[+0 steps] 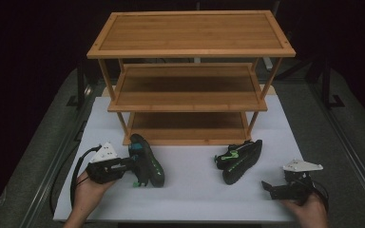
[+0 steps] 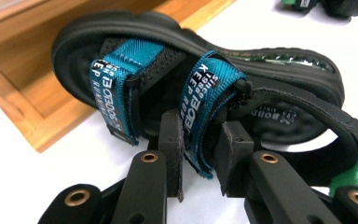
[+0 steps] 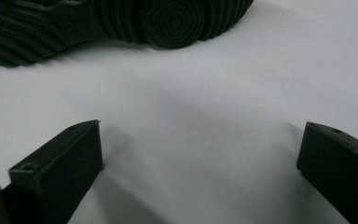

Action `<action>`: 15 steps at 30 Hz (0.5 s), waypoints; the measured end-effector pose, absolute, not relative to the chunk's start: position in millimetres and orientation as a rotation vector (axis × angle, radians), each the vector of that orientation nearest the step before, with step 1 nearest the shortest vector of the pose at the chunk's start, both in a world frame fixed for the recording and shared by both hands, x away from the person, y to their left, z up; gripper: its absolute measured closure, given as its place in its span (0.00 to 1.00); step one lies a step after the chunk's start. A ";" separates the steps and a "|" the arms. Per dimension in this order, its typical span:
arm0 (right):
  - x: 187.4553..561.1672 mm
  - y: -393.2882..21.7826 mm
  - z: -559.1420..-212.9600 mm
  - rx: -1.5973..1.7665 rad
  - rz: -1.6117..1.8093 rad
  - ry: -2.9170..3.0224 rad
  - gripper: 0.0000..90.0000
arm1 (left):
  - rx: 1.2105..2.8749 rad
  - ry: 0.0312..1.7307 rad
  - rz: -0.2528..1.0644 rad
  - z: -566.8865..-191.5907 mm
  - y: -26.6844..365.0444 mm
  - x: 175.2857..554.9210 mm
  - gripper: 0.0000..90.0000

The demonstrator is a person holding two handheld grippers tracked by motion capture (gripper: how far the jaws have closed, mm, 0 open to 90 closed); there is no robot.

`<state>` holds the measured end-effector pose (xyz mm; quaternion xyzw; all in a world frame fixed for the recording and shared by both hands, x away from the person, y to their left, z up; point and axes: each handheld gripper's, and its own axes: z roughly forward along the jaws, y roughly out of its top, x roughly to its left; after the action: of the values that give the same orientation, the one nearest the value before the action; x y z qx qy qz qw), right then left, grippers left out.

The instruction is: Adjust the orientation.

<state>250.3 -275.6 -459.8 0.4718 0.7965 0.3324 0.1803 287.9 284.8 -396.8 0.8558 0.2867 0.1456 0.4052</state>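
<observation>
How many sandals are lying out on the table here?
2. One sandal with teal straps lies front left by the wooden rack, its strap pinched by the left gripper. The sandal with green straps lies front right, untouched.

Your high view is dim, with black surroundings; light falls from above onto the white table sheet [image 1: 195, 185] and the three-tier bamboo shelf rack [image 1: 190, 33], whose lower tiers sit in shadow. Your left gripper view is brighter, slightly soft. Your right gripper view shows blurred shadows.
</observation>
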 end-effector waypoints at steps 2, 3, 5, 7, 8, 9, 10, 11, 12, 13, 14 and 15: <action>250.3 -275.6 -459.8 1.333 0.939 2.250 0.00 | 2.170 0.714 0.378 -394.7 280.8 291.3 0.83; 250.3 -275.7 -459.8 1.333 0.939 2.251 0.00 | 2.171 0.713 0.381 -394.2 279.2 292.5 0.83; 250.3 -275.7 -459.8 1.333 0.939 2.251 0.00 | 2.173 0.708 0.385 -393.0 276.2 295.3 0.84; 250.3 -275.7 -459.8 1.332 0.939 2.251 0.00 | 2.175 0.696 0.385 -390.5 271.1 299.8 0.84; 250.3 -275.8 -459.8 1.332 0.939 2.251 0.00 | 2.174 0.690 0.387 -389.6 268.8 301.2 0.84; 250.3 -275.8 -459.8 1.332 0.939 2.251 0.00 | 2.174 0.690 0.387 -389.6 268.8 301.2 0.85; 250.3 -275.7 -459.8 1.334 0.940 2.250 0.00 | 2.185 0.675 0.401 -387.4 263.2 304.2 0.85; 250.3 -275.7 -459.7 1.335 0.940 2.250 0.00 | 2.187 0.672 0.403 -386.9 261.2 305.1 0.85; 250.3 -275.7 -459.7 1.335 0.940 2.250 0.00 | 2.187 0.672 0.403 -386.9 261.2 305.1 0.85; 250.3 -275.7 -459.7 1.334 0.940 2.251 0.00 | 2.192 0.663 0.412 -385.8 255.9 307.8 0.85; 250.3 -275.9 -459.8 1.331 0.940 2.251 0.00 | 2.193 0.659 0.410 -385.1 253.7 309.4 0.85; 250.3 -275.9 -459.8 1.331 0.940 2.251 0.00 | 2.193 0.655 0.407 -384.6 251.4 311.0 0.85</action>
<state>250.3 -275.9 -459.8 0.4712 0.7967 0.3326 0.1804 311.0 251.4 -384.6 0.8657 0.2586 0.1606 0.3973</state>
